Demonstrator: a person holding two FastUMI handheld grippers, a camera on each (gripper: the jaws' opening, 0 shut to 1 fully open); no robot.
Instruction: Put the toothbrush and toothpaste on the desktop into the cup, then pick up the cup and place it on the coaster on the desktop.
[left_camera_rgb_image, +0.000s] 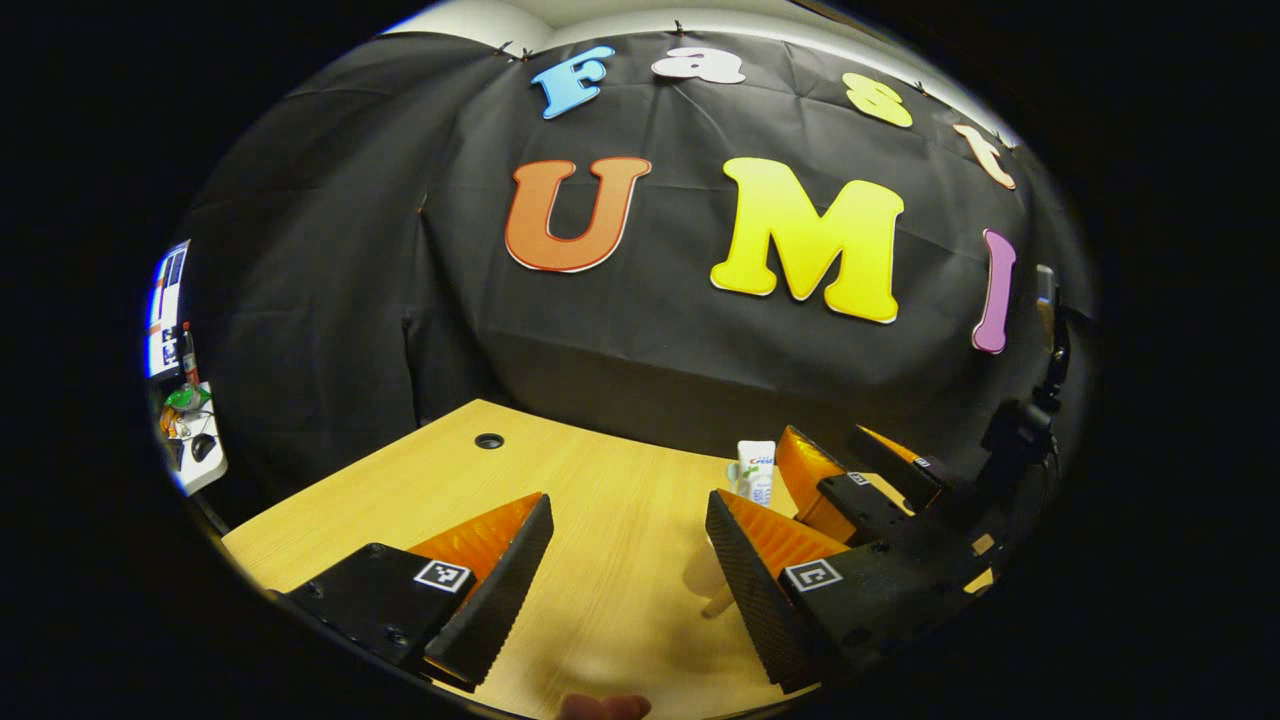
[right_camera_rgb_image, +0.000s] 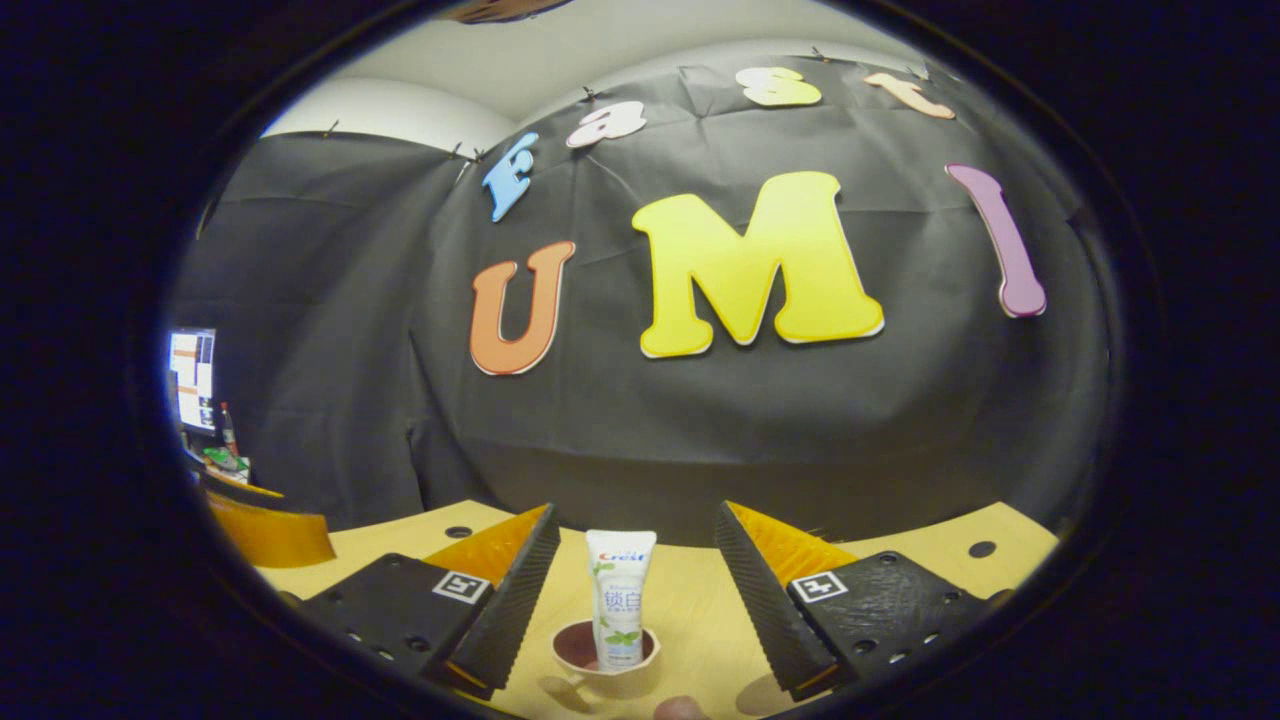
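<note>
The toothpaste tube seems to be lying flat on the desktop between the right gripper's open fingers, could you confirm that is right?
Not quite. The toothpaste tube is standing upright in the cup, not lying flat on the desktop. The right gripper view shows it between the open fingers of the right gripper, which do not touch it.

Right gripper view: toothpaste tube stands upright in the cup, on the desktop at 6 o'clock, between the right gripper's spread fingers. Booth wall behind the desk, 12 o'clock. Monitor at 9 o'clock.

Left gripper view: left gripper over the desktop; the tube at 4 o'clock, just left of the right gripper. Cable hole at 7 o'clock.
</note>
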